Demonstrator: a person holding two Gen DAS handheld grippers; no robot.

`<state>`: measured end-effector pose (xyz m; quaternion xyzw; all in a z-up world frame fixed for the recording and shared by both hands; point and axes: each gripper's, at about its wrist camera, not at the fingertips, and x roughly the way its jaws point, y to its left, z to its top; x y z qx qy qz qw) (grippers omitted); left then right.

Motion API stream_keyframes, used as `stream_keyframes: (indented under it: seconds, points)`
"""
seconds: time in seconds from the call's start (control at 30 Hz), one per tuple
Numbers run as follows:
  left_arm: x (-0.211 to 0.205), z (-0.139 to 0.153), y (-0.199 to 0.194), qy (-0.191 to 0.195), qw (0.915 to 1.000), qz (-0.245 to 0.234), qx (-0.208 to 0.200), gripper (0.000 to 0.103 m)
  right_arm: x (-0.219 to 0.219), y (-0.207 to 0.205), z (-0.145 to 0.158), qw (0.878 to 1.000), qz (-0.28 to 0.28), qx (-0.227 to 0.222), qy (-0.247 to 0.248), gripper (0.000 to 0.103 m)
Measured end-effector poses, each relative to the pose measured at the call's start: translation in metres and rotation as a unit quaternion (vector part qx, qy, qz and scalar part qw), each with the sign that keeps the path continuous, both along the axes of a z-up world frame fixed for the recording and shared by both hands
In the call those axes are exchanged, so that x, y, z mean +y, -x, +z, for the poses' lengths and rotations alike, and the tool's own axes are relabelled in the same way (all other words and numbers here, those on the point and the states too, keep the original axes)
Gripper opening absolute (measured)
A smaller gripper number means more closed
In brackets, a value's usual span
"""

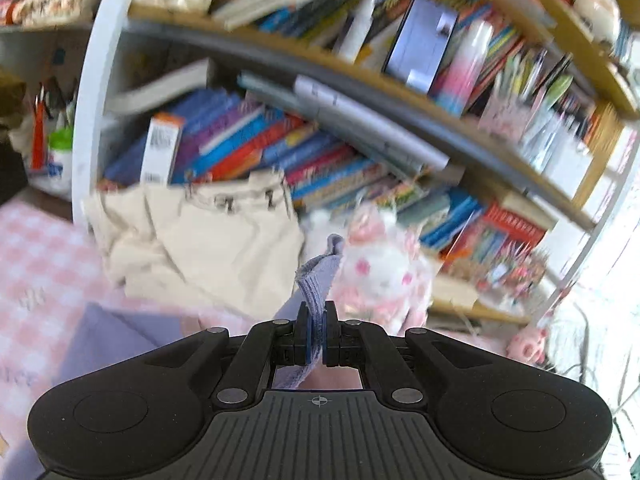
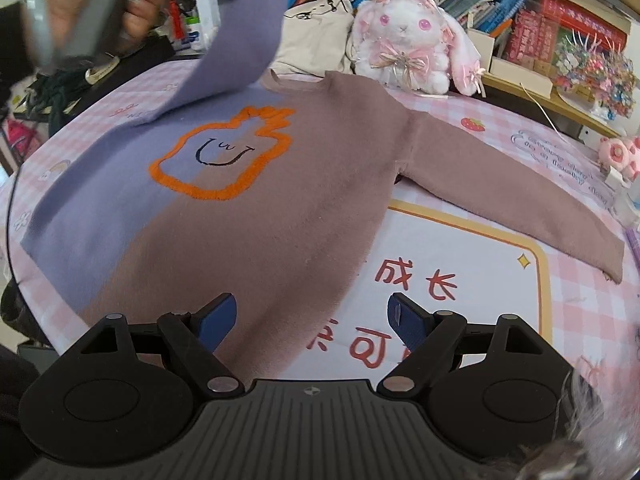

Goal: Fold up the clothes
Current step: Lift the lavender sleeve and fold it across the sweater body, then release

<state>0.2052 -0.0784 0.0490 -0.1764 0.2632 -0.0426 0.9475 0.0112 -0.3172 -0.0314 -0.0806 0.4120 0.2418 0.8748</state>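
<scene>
1. the desk (image 2: 472, 240), under a pink checked cloth, carries everything.
2. the sweater (image 2: 280, 200) lies flat, chest up, neck toward the far edge, brown sleeve reaching the right edge.
3. its lilac sleeve (image 2: 240, 40) hangs lifted over the far left corner.
4. a plush rabbit (image 2: 408, 32) sits at the far edge.
5. the left gripper (image 1: 316, 336) is clamped on the lilac cuff.
6. the right gripper (image 2: 312, 320) hovers over the hem at the near edge, tongs apart.

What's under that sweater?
Under the sweater lies a pink checked cloth with red characters, partly covered. Whatever lies beneath its middle is hidden.
</scene>
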Motion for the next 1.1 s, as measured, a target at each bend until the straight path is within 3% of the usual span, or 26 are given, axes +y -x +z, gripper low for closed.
stream_keyframes:
  seconds: [0.17, 0.27, 0.3, 0.33, 0.37, 0.43, 0.53, 0.7, 0.83, 0.9, 1.0, 1.07, 1.1]
  points:
    - [-0.012, -0.018, -0.005, -0.010, 0.9995, 0.011, 0.027, 0.004, -0.013, 0.002, -0.002, 1.000, -0.006, 0.005, -0.001, 0.082]
    - [-0.021, -0.021, -0.008, -0.014, 0.9985, 0.012, 0.051, 0.036, -0.016, 0.002, -0.003, 1.000, -0.004, 0.009, -0.002, 0.082]
    - [-0.023, -0.020, -0.004, -0.011, 0.9984, 0.010, 0.055, 0.058, -0.016, 0.002, -0.003, 1.000, -0.003, 0.011, -0.003, 0.082]
    - [-0.024, -0.017, 0.002, -0.009, 0.9987, 0.008, 0.049, 0.069, -0.016, 0.002, -0.004, 1.000, -0.001, 0.013, -0.004, 0.082]
    - [-0.024, -0.012, 0.010, -0.009, 0.9993, 0.006, 0.035, 0.070, -0.015, 0.001, -0.005, 1.000, 0.002, 0.015, -0.005, 0.082]
    - [-0.021, -0.003, 0.031, -0.021, 0.9997, 0.005, 0.013, 0.071, -0.012, 0.001, -0.007, 1.000, 0.006, 0.019, -0.008, 0.082]
    - [-0.010, -0.002, 0.067, -0.098, 0.9945, 0.023, 0.029, 0.071, -0.007, 0.000, -0.010, 1.000, 0.003, 0.022, -0.007, 0.080]
    - [0.021, -0.030, 0.143, -0.224, 0.9684, 0.059, 0.093, 0.071, -0.006, -0.001, -0.013, 0.999, -0.017, 0.037, -0.015, 0.078]
    - [0.055, -0.061, 0.211, -0.242, 0.9541, 0.096, 0.147, 0.071, 0.000, 0.007, -0.015, 0.998, -0.033, 0.046, -0.016, 0.078]
    - [0.072, -0.072, 0.233, -0.234, 0.9528, 0.106, 0.162, 0.071, 0.004, 0.012, -0.016, 0.998, -0.046, 0.047, -0.015, 0.074]
    - [0.095, -0.081, 0.242, -0.201, 0.9587, 0.101, 0.174, 0.069, 0.009, 0.019, -0.017, 0.996, -0.074, 0.055, -0.013, 0.066]
    - [0.110, -0.082, 0.242, -0.162, 0.9669, 0.101, 0.170, 0.058, 0.013, 0.023, -0.018, 0.994, -0.092, 0.060, -0.012, 0.059]
    - [0.117, -0.085, 0.240, -0.143, 0.9700, 0.097, 0.171, 0.048, 0.015, 0.025, -0.019, 0.993, -0.101, 0.062, -0.011, 0.056]
